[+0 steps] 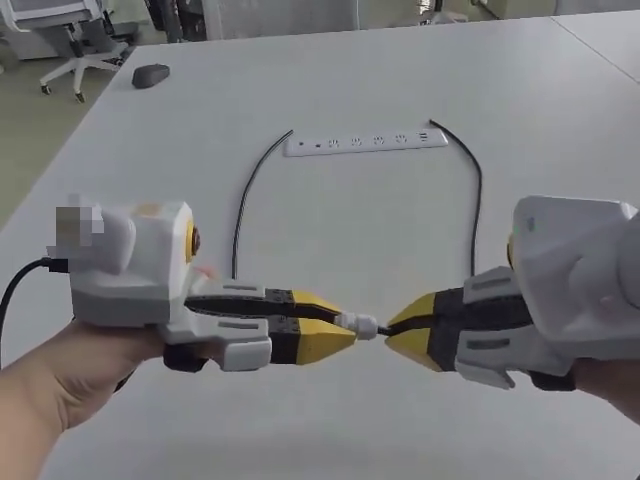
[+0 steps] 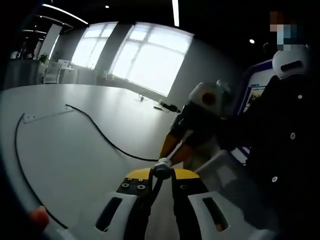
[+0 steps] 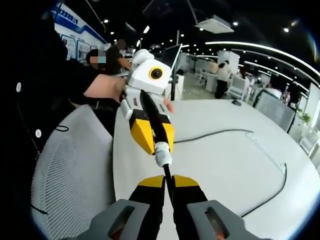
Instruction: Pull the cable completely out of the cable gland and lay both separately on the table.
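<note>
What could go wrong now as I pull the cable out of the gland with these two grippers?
The cable gland sits only at the jaw tips of the left gripper, so a hard tug may pop it free. The right gripper grips the cable close to the gland; it could slip. The slack curves past the power strip and might snag it.

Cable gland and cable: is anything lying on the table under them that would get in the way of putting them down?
Nothing visible. The left gripper holds the cable gland and the right gripper holds the cable, both above bare table. The power strip and the mouse lie farther back.
</note>
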Action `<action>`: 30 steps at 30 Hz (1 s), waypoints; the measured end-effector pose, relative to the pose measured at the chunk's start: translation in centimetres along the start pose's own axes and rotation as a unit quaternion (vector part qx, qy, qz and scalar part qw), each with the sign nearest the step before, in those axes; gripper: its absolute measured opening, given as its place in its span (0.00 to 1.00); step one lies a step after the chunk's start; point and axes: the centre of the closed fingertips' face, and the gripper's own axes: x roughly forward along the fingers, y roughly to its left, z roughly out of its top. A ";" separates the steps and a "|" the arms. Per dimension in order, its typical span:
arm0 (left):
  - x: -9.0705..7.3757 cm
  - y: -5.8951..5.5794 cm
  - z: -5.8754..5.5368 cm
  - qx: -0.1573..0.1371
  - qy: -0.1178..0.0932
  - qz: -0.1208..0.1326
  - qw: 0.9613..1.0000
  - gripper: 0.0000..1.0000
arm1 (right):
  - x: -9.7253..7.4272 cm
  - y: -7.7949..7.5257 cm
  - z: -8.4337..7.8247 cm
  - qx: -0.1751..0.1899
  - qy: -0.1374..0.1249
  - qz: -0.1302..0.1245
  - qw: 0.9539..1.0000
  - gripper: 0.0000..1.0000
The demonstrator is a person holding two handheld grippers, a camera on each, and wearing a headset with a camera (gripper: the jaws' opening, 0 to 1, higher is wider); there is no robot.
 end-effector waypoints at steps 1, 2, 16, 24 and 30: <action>0.0 0.0 0.0 0.001 -0.001 0.001 1.000 0.15 | 0.0 0.0 -0.1 0.013 0.001 -0.002 1.000 0.00; 0.1 0.0 -0.1 0.002 0.000 0.001 1.000 0.15 | 0.0 0.1 -0.2 0.021 0.003 -0.003 1.000 0.00; 0.0 0.6 -1.1 -0.004 0.003 0.010 1.000 0.15 | -0.7 -1.6 -3.6 0.078 0.031 -0.048 0.995 0.00; -0.2 0.7 -1.3 -0.010 0.003 0.014 1.000 0.15 | -1.9 -3.4 -5.6 0.128 0.047 -0.078 0.988 0.00; -0.2 0.8 -1.8 -0.013 0.006 0.016 1.000 0.15 | -2.5 -4.6 -7.5 0.147 0.073 -0.096 0.982 0.00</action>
